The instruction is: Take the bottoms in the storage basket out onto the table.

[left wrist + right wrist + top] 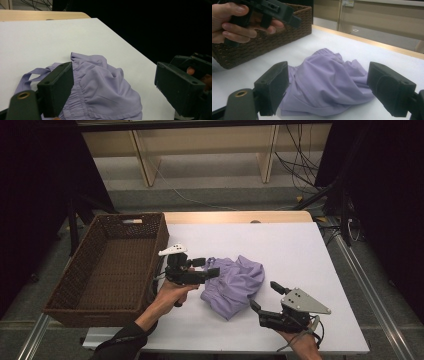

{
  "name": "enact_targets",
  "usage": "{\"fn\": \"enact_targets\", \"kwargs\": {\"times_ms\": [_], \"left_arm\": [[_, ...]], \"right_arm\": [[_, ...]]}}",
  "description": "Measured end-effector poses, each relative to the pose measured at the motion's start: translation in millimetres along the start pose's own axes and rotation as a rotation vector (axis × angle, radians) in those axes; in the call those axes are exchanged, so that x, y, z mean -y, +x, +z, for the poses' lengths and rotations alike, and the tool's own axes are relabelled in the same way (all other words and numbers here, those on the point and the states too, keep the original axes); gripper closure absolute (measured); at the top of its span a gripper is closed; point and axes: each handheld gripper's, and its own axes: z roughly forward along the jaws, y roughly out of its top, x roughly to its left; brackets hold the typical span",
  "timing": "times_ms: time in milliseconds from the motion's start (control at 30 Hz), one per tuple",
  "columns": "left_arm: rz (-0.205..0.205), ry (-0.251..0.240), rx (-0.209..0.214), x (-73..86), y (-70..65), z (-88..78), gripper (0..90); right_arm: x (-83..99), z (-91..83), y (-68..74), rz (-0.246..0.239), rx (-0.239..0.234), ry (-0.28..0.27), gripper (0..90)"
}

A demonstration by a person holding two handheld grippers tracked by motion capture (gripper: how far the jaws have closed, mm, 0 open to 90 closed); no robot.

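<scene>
Lilac cloth (235, 284) lies crumpled near the middle of the white table (310, 250), between the two grippers. Seen from above, the left gripper (209, 266) sits at nine o'clock of the heap, its jaws pointing toward three o'clock and standing apart, with the tips over the cloth's left edge and nothing pinched. In the left gripper view the cloth (100, 87) spreads low between the two black jaws, its gathered waistband running just beside the left jaw; whether that jaw touches the fabric cannot be told. The right gripper (267, 297) waits at about four o'clock of the heap, just clear of it, jaws wide and pointing toward ten o'clock. In the right gripper view the cloth (329, 82) lies ahead between the parted jaws, near them but not pressed. A brown wicker basket (85, 285) stands at nine o'clock of the cloth, beyond the left hand (170, 295).
</scene>
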Motion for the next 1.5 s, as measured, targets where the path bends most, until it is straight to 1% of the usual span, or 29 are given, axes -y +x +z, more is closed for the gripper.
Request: {"fn": "enact_targets", "kwargs": {"times_ms": [133, 300, 500, 600, 700, 833, 1067, 1300, 1500], "left_arm": [[0.019, -0.002, -0.003, 2.6, -3.1, -6.2, 15.3], [0.028, -0.010, -0.002, 6.2, -5.3, -13.1, 15.2], [0.022, -0.025, 0.000, 8.1, -3.2, -17.8, 15.1], [0.024, -0.023, 0.000, 8.7, -3.2, -19.0, 15.2], [0.038, -0.019, -0.006, 8.9, -4.4, -19.6, 15.2], [0.047, -0.025, -0.008, 9.4, -6.5, -20.1, 15.2], [0.079, -0.032, -0.014, 10.1, -11.1, -21.2, 15.2], [0.079, -0.046, -0.010, 11.4, -13.7, -24.0, 15.1], [0.116, -0.047, -0.029, 14.9, -17.9, -27.0, 14.1]], "right_arm": [[-0.1, -0.3, 0.2, -0.001, 0.001, 0.000, 18.8], [-0.1, -0.3, 0.3, 0.000, 0.002, 0.001, 18.8], [-0.2, -0.2, 0.5, -0.001, 0.002, 0.001, 18.8], [-0.2, -0.3, 0.4, -0.001, 0.002, 0.001, 18.8], [-0.2, -0.4, 0.5, -0.002, 0.002, 0.001, 18.8], [-0.3, -0.5, 0.5, -0.002, 0.002, 0.000, 18.8], [-0.5, -0.9, 0.5, 0.000, 0.002, 0.000, 18.8], [-0.5, -1.2, 0.3, -0.002, 0.002, -0.001, 18.8], [-0.5, -1.1, 0.6, -0.001, 0.001, -0.001, 18.8]]}}
